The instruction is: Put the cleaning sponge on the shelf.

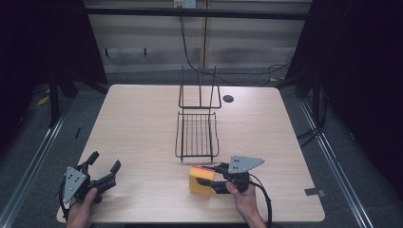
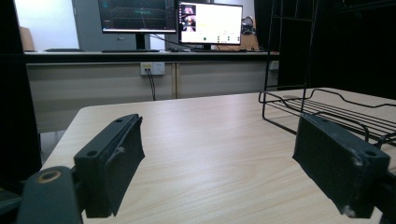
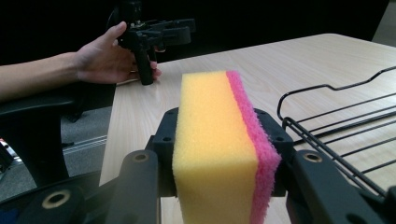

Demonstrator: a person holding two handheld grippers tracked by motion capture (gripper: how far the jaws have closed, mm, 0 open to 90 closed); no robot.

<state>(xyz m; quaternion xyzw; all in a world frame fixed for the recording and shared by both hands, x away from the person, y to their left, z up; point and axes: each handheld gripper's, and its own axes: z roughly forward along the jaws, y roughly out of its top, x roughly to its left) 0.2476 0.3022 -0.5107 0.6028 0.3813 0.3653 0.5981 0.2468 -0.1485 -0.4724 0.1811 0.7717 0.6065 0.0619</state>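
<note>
Even overhead light is falling on the tabletop (image 1: pixel 142 123), leaving it bright while the surroundings are sinking into near-black at both sides of the high view. The wire rack (image 1: pixel 197 135) is casting only a faint shadow, and no glare is showing on the wood. The high view is looking soft and slightly grainy. In the left gripper view the fingers (image 2: pixel 112 163) are sitting dark and a little blurred, while the monitors (image 2: pixel 210 22) far beyond them are glowing, nearly washed out. In the right gripper view the sponge (image 3: pixel 219 149) between the fingers is rendering vivid and fairly sharp, and the hand (image 3: pixel 100 58) beyond is softening against black.
</note>
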